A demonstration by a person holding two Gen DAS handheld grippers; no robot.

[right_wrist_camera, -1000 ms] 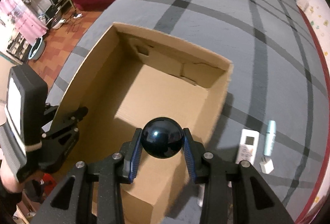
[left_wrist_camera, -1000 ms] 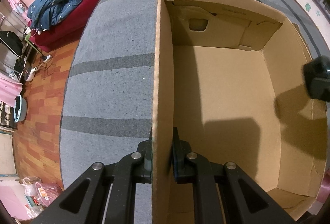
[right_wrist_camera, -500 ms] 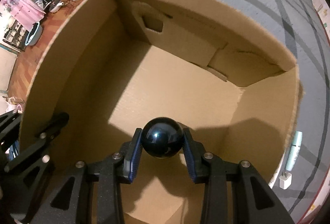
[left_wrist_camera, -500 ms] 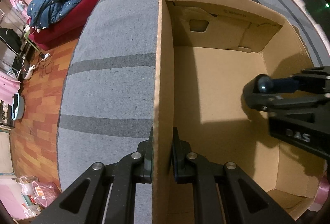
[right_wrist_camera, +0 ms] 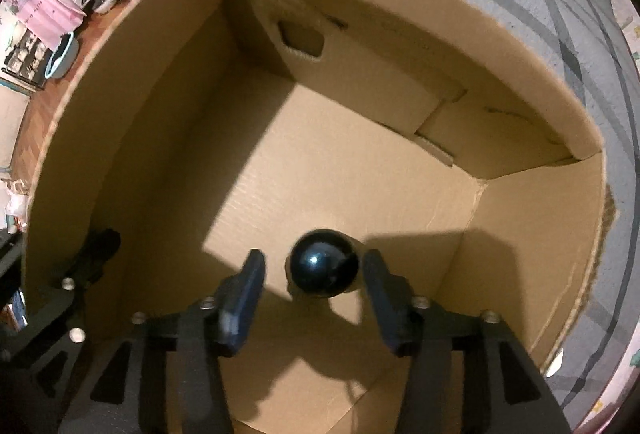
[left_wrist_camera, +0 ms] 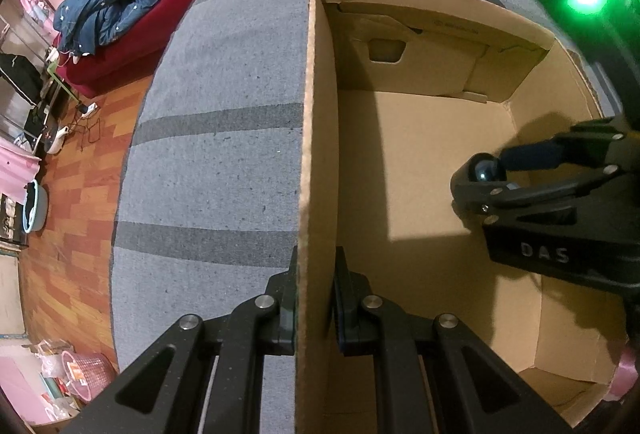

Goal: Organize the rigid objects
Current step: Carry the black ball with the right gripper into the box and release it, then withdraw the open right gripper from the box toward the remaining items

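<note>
We have the left claw (left_wrist_camera: 314, 298) clamped narrow on the near side wall of the cardboard box (left_wrist_camera: 316, 154), one finger outside and one inside, which steadies the box on the grey striped bed cover (left_wrist_camera: 224, 162).

Our right claw (right_wrist_camera: 314, 290) is down inside the box with its fingers spread wide. The dark glossy ball (right_wrist_camera: 323, 263) sits between them: there is a clear gap to the left finger, and the ball lies just beside the right one, though we cannot tell whether they touch. We also cannot tell whether the ball rests on the box floor yet or hangs a little above it. In the left wrist view the ball (left_wrist_camera: 486, 168) shows at the tip of the right claw (left_wrist_camera: 476, 180), low in the right-hand part of the box.

We judge this to be the release step of putting the ball away. Nothing else lies in the box as far as we can see.

Next we would lift the right claw straight up and clear of the rim without nudging the ball, which will likely roll freely on the flat cardboard. We would keep our left grip on the wall meanwhile, then reach for another loose item outside the box.
</note>
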